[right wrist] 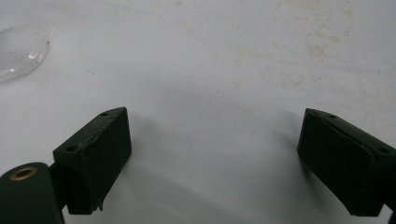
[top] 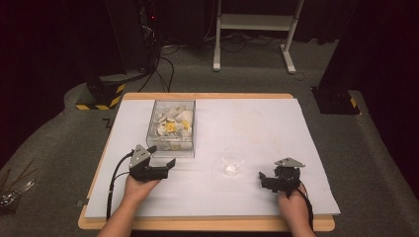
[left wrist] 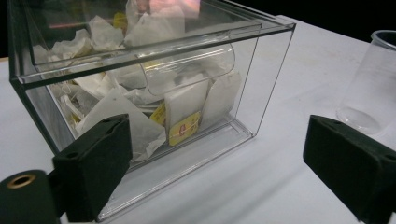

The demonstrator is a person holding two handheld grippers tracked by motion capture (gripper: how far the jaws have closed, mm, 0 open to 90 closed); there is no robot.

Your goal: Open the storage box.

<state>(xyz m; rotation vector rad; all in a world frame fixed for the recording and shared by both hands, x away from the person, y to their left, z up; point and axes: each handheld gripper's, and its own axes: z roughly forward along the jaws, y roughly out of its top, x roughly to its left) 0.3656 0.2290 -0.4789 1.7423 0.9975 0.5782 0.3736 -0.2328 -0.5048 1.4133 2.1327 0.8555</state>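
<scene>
The clear box (top: 171, 127) of tea bags (top: 172, 126) stands on the left half of the tabletop (top: 276, 123), and the left gripper (top: 165, 167) sits just in front of its near wall, closer to it than anything else. In the left gripper view the box (left wrist: 154, 79) rises straight ahead, its long side running across the line of the fingers (left wrist: 95, 163), which are spread wide with nothing between them. The curved transparent handle (left wrist: 189, 72) of the drawer front lies ahead and slightly above the gap, so the box is forward of the fingers and a little to the left, and a pull on that front looks like the likely next move.

The clear cup (top: 232, 161) stands upright and empty between the two hands, to the right of the box and apart from it. It shows at the right edge of the left gripper view (left wrist: 371, 88). The right gripper (top: 264, 178) rests low over the tabletop to the right of the cup, its fingers (right wrist: 93, 161) also spread wide and empty; the cup's base (right wrist: 21, 51) shows at the upper left of that view, so the cup lies ahead and left of them.

The tabletop is a pale sheet over a wooden board, faintly stained on the right half. Around it is grey carpet, black stands with yellow-striped feet, trailing cables, and a white frame behind in a dark room
</scene>
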